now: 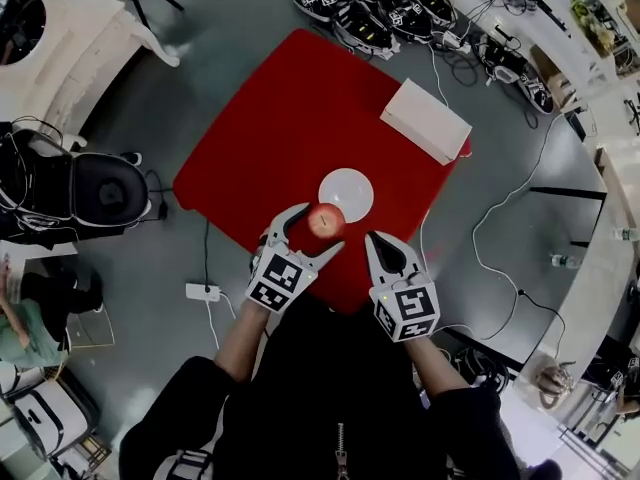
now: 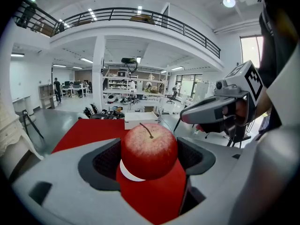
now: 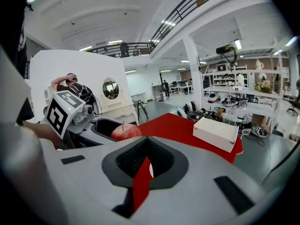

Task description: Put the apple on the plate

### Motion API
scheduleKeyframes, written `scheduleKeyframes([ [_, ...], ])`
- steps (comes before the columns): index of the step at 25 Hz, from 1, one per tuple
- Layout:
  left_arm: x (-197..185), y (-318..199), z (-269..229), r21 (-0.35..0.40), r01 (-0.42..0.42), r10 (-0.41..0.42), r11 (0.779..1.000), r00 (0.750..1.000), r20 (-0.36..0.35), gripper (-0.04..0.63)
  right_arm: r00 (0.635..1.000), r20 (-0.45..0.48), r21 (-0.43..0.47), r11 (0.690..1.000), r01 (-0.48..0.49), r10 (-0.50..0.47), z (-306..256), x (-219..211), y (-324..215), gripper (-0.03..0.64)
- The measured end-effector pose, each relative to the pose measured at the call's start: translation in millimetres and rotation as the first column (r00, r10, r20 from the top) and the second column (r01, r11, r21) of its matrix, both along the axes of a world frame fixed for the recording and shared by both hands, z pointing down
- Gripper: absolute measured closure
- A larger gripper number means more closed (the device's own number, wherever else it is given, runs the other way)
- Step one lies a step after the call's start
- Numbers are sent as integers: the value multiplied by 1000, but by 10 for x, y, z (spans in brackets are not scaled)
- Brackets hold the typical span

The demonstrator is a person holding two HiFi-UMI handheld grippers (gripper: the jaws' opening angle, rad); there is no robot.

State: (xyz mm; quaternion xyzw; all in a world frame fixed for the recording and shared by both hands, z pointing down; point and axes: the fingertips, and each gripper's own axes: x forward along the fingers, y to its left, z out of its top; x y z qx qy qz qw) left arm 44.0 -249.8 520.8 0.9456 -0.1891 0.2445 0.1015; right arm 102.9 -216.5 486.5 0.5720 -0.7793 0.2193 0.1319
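A red apple point(image 1: 325, 221) with a stem is held above the red table point(image 1: 285, 118), my left gripper point(image 1: 322, 226) shut on it. In the left gripper view the apple point(image 2: 149, 150) fills the gap between the dark pads, and a sliver of the white plate point(image 2: 128, 173) shows under it. The empty round plate point(image 1: 346, 193) lies just beyond the apple. My right gripper point(image 1: 374, 240) hovers to the right of the apple, shut on nothing. In the right gripper view its jaws point(image 3: 146, 165) leave only a thin slit, and the apple point(image 3: 125, 131) shows at the left.
A white box point(image 1: 425, 120) lies at the table's far right corner. A power strip point(image 1: 202, 291) and cables are on the grey floor to the left and right. Black gear point(image 1: 370, 8) lies beyond the table, and a dark chair point(image 1: 105, 193) stands at the left.
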Motion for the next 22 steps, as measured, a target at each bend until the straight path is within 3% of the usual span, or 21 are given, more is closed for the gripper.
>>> scheduleKeyframes([
  [22,306,-301,165,-19,20,-20,1000,1000,14,232,1000,21,-25,1000,-11,12,51,290,-215,606],
])
